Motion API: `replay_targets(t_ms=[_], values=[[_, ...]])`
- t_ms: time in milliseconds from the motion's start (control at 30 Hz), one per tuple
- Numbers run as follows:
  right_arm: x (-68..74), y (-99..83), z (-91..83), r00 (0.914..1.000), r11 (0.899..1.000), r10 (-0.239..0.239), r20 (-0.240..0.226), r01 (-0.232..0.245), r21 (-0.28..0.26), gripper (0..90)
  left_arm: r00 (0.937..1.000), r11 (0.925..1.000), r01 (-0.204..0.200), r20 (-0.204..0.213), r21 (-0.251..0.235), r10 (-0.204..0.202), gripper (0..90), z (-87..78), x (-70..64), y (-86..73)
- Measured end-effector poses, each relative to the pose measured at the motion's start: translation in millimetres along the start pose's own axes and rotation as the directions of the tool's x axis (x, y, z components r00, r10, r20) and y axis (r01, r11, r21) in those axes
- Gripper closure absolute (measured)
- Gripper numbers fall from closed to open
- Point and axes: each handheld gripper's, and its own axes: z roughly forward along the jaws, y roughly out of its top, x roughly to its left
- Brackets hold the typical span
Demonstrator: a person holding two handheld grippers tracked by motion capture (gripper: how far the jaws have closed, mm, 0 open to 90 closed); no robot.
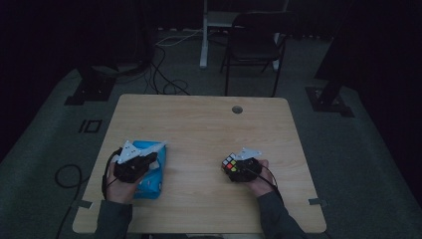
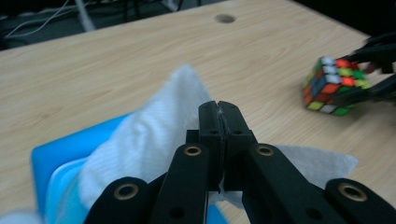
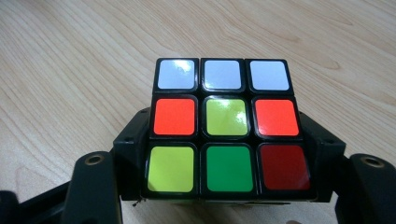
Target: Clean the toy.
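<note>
Closest to me, my left gripper (image 2: pixel 219 109) has its jaws pinched tight on a white tissue (image 2: pixel 154 135) that rises out of the blue tissue pack (image 1: pixel 149 172) lying at the near left of the tabletop (image 1: pixel 199 124). The sheet stands up past the jaw tips and a flap of it spreads flat to the right, so it looks only partly drawn out of the pack. My right gripper (image 3: pixel 224 186) is clamped on the puzzle cube (image 3: pixel 224 126) at the near right, one jaw on each side, the white row on the face toward the camera farthest from me.

From the tissue, the cube (image 2: pixel 334 86) lies off to the right and a little forward, with bare wood between; I judge the left hand (image 1: pixel 119 181) must carry the tissue across that gap, or the right bring the cube over. Nothing stands between them.

Farther off, a round cable hole (image 1: pixel 237 109) sits near the far edge, and beyond the tabletop a dark chair (image 1: pixel 254 45) stands on the floor.
</note>
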Motion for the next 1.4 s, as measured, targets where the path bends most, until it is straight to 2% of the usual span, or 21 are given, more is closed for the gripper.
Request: replay_targets(t_ms=[67,100,167,200,300,367,467,500,600,667,700,767,800,867,967,1033,1100,1167,1200,1333,1400], values=[[0.2,0.1,0.2,1.0,1.0,-0.001,0.0,0.001,0.001,33.8,0.9989,0.9996,0.005,0.048,-0.026,-0.004,90.0,-0.4,-2.2,2.5],[0.3,0.2,0.3,1.0,1.0,-0.002,0.0,0.002,0.001,33.8,0.999,0.9996,0.003,0.044,-0.03,-0.002,90.0,-0.5,-3.2,3.3],[0.5,0.2,0.2,1.0,1.0,-0.004,-0.001,0.004,-0.001,33.8,0.9999,0.9997,-0.011,-0.01,-0.02,0.011,89.8,-0.5,-2.9,2.6],[0.6,0.2,-0.1,1.0,1.0,-0.002,-0.002,0.002,-0.001,33.8,0.9996,0.9998,-0.002,-0.028,-0.018,0.001,88.4,-1.2,-1.0,1.2],[0.1,0.2,-0.6,1.0,1.0,-0.002,-0.002,0.002,-0.004,33.8,0.9957,1.0,0.009,-0.092,0.004,-0.008,78.4,-4.1,5.5,-5.2],[-0.7,0.2,-0.9,1.0,1.0,-0.002,-0.001,0.002,-0.007,33.8,0.9914,0.9993,0.035,-0.126,0.008,-0.034,66.6,-7.6,10.8,-10.6],[-1.0,0.1,-0.9,1.0,1.0,0.0,-0.001,0.0,-0.006,33.8,0.9908,0.998,0.053,-0.127,0.034,-0.048,55.9,-11.6,16.9,-19.7],[-0.8,0.1,-0.9,1.0,1.0,-0.001,-0.001,0.001,-0.006,33.8,0.9921,0.9975,0.065,-0.109,0.029,-0.061,52.9,-13.6,18.9,-23.1],[-0.6,0.1,-0.7,1.0,1.0,-0.001,0.0,0.001,-0.006,33.8,0.9899,0.995,0.099,-0.104,0.012,-0.097,51.2,-21.4,24.6,-32.0],[-0.4,0.1,-0.4,1.0,1.0,-0.002,0.0,0.002,-0.006,33.8,0.9844,0.9937,0.111,-0.139,0.015,-0.108,51.2,-23.7,26.9,-35.8],[-0.1,0.1,-0.4,1.0,1.0,-0.002,0.0,0.002,-0.005,33.8,0.984,0.9931,0.114,-0.141,0.026,-0.11,51.4,-22.8,27.7,-37.1],[0.5,0.2,-0.1,1.0,1.0,-0.005,-0.002,0.005,-0.004,33.8,0.9855,0.9932,0.112,-0.131,0.031,-0.107,51.0,-21.7,27.4,-37.6],[0.7,0.2,0.1,1.0,1.0,-0.005,-0.001,0.005,-0.003,33.8,0.9886,0.9938,0.105,-0.113,0.038,-0.1,49.9,-17.3,25.2,-38.1],[0.9,0.2,0.2,1.0,1.0,-0.008,-0.002,0.008,-0.003,33.8,0.9872,0.9928,0.11,-0.121,0.046,-0.104,48.8,-13.2,24.7,-38.3],[0.1,0.0,-0.9,1.0,1.0,-0.005,0.001,0.005,-0.007,33.8,0.9902,0.9925,0.122,-0.068,-0.002,-0.122,48.9,-18.2,23.3,-36.6],[-1.4,-0.3,-1.9,1.0,1.0,0.002,0.003,-0.002,-0.01,33.8,0.9912,0.9934,0.111,-0.068,-0.029,-0.113,48.8,-25.2,20.8,-33.0],[-2.5,-0.4,-2.2,1.0,1.0,0.004,0.004,-0.004,-0.012,33.8,0.9893,0.994,0.105,-0.098,-0.031,-0.107,49.0,-29.1,20.2,-29.9],[-1.8,-0.2,-2.1,1.0,1.0,0.005,0.003,-0.005,-0.012,33.8,0.9848,0.9954,0.094,-0.149,0.017,-0.091,49.9,-25.1,19.9,-29.3],[-1.0,0.0,-1.9,1.0,1.0,0.004,0.001,-0.004,-0.011,33.8,0.9844,0.9954,0.088,-0.156,0.038,-0.081,50.0,-20.5,19.4,-30.4],[0.9,0.7,-0.9,0.9999,1.0,-0.011,-0.001,0.011,-0.01,33.8,0.9874,0.9902,0.062,-0.153,0.125,-0.042,47.0,3.0,14.7,-37.5],[0.6,0.4,-0.6,1.0,1.0,-0.01,0.0,0.01,-0.008,33.8,0.9861,0.9864,0.057,-0.163,0.154,-0.032,44.8,14.2,13.9,-40.6]])
